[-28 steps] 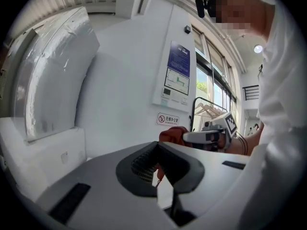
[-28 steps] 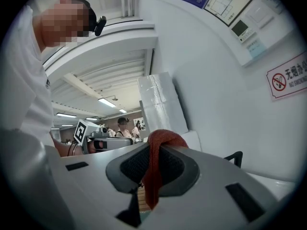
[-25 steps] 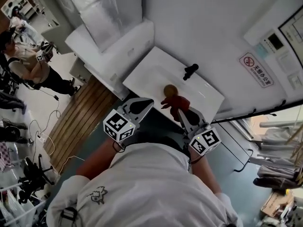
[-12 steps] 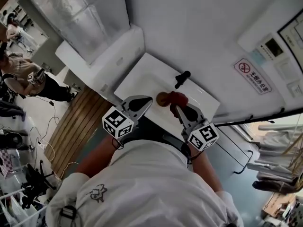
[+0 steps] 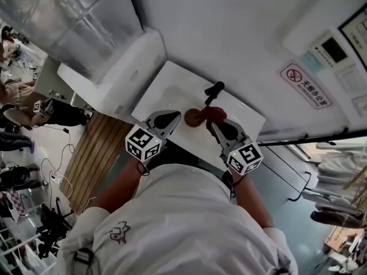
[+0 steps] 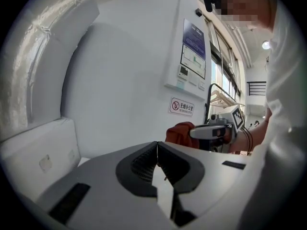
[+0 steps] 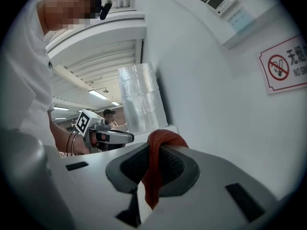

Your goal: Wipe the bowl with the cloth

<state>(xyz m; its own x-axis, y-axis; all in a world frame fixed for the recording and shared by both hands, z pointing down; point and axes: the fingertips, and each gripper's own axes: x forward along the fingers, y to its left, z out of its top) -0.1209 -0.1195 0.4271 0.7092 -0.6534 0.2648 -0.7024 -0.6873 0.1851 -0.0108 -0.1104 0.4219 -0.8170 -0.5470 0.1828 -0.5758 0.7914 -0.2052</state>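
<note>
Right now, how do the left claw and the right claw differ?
The left claw is shut with nothing between its jaws; the right claw is shut on the red cloth. In the head view the left claw sits left of the brown bowl, and the right claw sits right of it. Shared: both are shut and reach over the white sink.

— How much of the bowl (image 5: 191,117) can you see from the head view?

— Just a brown curve. The cloth (image 5: 211,114) covers its 3 o'clock side, and it's too small to tell whether the left gripper (image 5: 176,116) touches it.

— And the sign (image 7: 287,64)?

— In the right gripper view, the frame edge at 3 o'clock cuts off its lettering (the cloth's lower end also drops from sight between the jaws of the right gripper (image 7: 156,152)). In the left gripper view, that gripper hides part of the cloth.
</note>
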